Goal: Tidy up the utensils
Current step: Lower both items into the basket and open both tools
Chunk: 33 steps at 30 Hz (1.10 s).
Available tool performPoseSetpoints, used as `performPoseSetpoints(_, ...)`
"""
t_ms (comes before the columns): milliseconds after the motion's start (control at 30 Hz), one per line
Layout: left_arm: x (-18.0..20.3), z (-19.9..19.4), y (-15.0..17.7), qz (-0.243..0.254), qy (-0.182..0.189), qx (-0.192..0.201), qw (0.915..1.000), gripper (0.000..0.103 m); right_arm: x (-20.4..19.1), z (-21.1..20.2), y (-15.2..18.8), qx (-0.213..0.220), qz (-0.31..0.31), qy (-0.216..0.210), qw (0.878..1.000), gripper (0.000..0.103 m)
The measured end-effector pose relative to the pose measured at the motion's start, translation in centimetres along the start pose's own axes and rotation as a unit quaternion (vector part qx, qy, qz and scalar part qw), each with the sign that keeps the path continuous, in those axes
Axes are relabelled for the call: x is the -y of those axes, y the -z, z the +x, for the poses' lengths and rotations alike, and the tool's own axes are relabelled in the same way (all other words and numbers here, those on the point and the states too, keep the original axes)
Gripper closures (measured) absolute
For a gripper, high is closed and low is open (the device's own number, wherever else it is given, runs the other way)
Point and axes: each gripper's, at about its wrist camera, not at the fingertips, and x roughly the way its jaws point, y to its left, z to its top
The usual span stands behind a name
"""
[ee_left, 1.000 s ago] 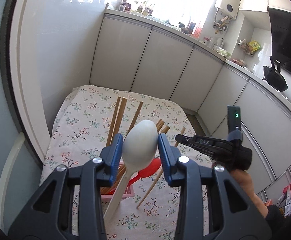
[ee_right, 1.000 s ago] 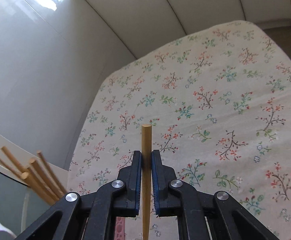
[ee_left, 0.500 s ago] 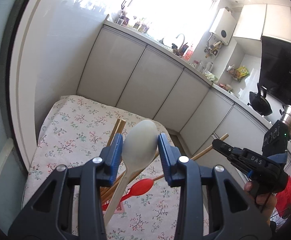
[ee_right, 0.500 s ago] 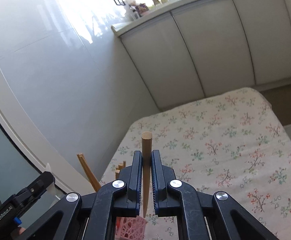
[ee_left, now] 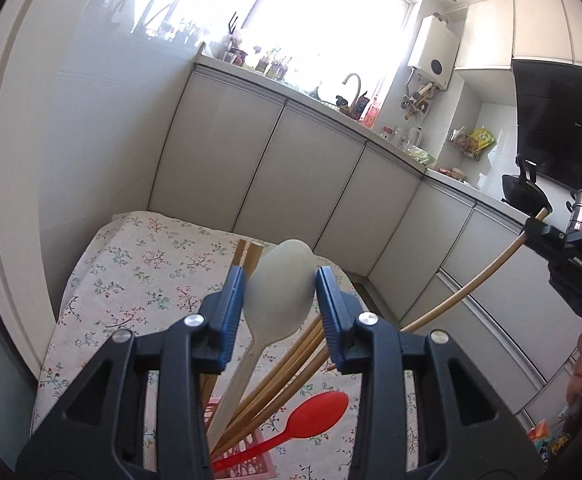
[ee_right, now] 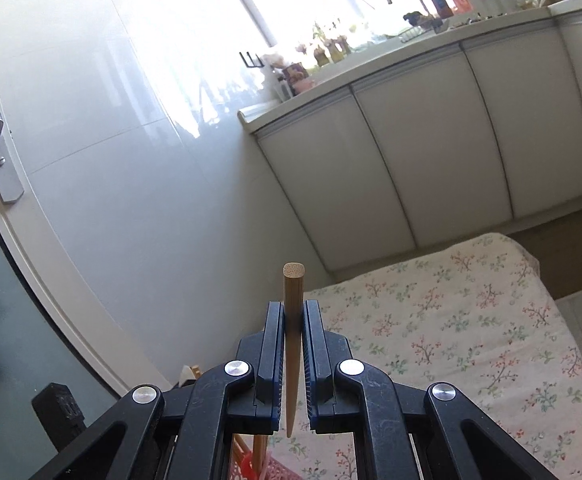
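- A white spoon (ee_left: 279,292) is pinched by its bowl between the pads of the left gripper (ee_left: 281,294), above a pink basket (ee_left: 251,456).
- A chopstick (ee_right: 293,344) is clamped upright in the right gripper (ee_right: 293,320), over the floral cloth (ee_right: 471,332).
- Chopsticks (ee_left: 287,368) and a red spoon (ee_left: 303,420) appear to stand in the basket.

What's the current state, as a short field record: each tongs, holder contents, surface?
left tongs: shut on white spoon by its bowl
right tongs: shut on single chopstick, blunt end up
pink basket: holds bundle of wooden chopsticks, white spoon's handle reaching in
red spoon: handle at the basket, bowl out to the side
surface: floral tablecloth
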Motion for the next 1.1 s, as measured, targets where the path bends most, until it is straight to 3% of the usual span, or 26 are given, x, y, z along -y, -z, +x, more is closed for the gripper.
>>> performPoseSetpoints(67,0.0,0.0,0.3,0.005,-0.009,-0.005,0.9999,0.064,-0.1,-0.4,-0.3,0.004,-0.001,-0.004,1.000,0.095)
performPoseSetpoints(267,-0.1,-0.4,0.4,0.004,-0.024,-0.044,0.9987,0.048,-1.2,-1.4,-0.8,0.011,-0.007,-0.028,1.000,0.095)
performPoseSetpoints(467,0.0,-2.4,-0.4,0.003,-0.086,-0.090,0.9922,0.041,-2.9,-1.7,-0.6,0.009,-0.018,-0.048,0.999,0.095)
performPoseSetpoints(600,-0.6,-3.5,-0.7,0.004,-0.158,-0.117,0.9805,0.034,-4.0,-0.8,0.1,-0.004,-0.023,-0.060,0.998,0.095)
performPoseSetpoints(767,-2.4,-3.6,0.2,0.003,-0.243,-0.179,0.9534,0.031,-5.8,1.8,1.8,-0.033,-0.040,-0.059,0.997,0.095)
performPoseSetpoints(933,-4.0,-3.5,0.9,-0.010,-0.264,-0.215,0.9401,0.031,-7.0,4.8,4.2,-0.066,-0.062,-0.042,0.995,0.095)
performPoseSetpoints(1100,-4.5,-3.5,0.9,-0.016,-0.267,-0.227,0.9364,0.030,-8.3,7.2,6.6,-0.091,-0.081,-0.033,0.992,0.095)
